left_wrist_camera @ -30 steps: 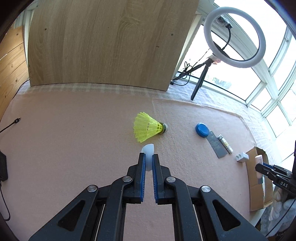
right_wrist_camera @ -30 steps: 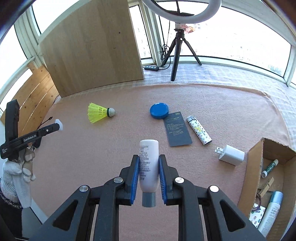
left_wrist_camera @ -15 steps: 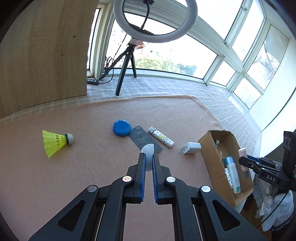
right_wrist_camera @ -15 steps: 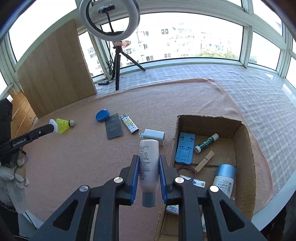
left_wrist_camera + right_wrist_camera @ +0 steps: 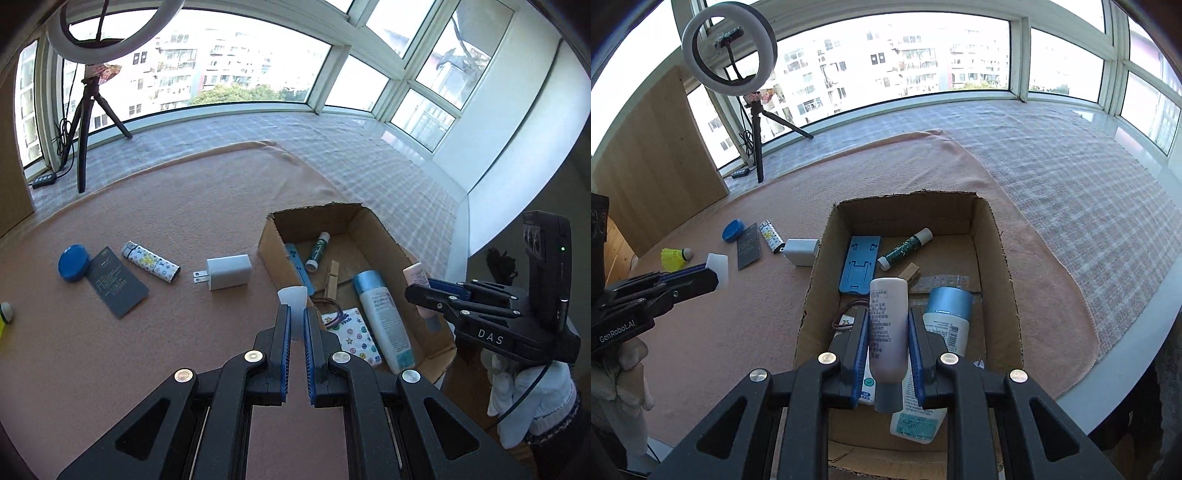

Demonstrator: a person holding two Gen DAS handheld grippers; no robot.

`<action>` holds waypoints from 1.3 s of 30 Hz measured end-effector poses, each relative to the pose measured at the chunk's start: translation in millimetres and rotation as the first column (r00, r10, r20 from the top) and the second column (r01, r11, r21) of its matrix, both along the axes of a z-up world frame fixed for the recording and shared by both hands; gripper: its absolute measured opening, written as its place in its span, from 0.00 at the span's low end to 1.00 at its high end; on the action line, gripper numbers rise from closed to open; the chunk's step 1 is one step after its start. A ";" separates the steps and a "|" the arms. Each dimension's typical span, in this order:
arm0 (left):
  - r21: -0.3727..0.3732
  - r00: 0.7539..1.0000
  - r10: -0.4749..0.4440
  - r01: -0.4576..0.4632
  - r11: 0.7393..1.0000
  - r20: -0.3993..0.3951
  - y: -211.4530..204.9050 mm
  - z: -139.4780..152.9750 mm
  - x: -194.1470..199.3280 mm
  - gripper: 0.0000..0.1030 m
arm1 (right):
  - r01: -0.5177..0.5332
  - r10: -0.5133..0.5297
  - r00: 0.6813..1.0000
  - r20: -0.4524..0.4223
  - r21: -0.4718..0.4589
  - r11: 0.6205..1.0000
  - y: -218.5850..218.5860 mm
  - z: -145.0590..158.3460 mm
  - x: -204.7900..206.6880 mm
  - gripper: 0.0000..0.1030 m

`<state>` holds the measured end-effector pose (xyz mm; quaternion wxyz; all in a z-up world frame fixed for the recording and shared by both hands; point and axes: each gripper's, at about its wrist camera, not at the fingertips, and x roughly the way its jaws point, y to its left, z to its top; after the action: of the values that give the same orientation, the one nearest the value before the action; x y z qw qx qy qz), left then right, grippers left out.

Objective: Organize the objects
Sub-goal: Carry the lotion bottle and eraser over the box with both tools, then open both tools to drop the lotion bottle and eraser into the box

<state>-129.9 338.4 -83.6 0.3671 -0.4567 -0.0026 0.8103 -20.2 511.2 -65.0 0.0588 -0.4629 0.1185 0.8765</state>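
From my right wrist view the cardboard box (image 5: 997, 251) sits dead ahead, open-topped, no flaps over it. Its floor is crowded: blue phone stand (image 5: 860, 267) at 11 o'clock, glue stick (image 5: 905, 248) at 12, clothespin (image 5: 909, 274) below that, blue-capped bottle (image 5: 943, 325) at 3. Bare floor shows only along the far wall and right side. Box walls stand in the way of any low approach. On the left, charger (image 5: 229, 272), lighter (image 5: 150, 261), dark card (image 5: 116, 282) and blue lid (image 5: 74, 263) line the cloth at 9 to 10 o'clock. The pink cloth (image 5: 110, 369) at 7 o'clock is open.
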 end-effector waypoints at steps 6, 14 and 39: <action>-0.012 0.998 -0.068 0.068 0.998 0.018 35.9 -9.0 11.3 0.07 | 0.029 -0.029 0.999 0.018 -0.015 0.999 18.6 -10.3 10.3 0.18; -0.031 0.991 -0.127 0.128 0.991 0.030 63.5 -14.7 24.1 0.07 | 0.050 -0.049 0.998 0.031 -0.035 0.998 36.9 -18.0 17.9 0.18; -0.038 0.991 -0.114 0.116 0.992 0.067 51.6 -15.8 25.4 0.60 | 0.071 -0.071 0.997 0.007 -0.099 0.993 44.5 -13.3 11.4 0.46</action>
<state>-104.5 389.9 -99.4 0.4033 -0.4896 0.0287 0.7725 -8.8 555.6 -78.3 0.0671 -0.4622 0.1780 0.8661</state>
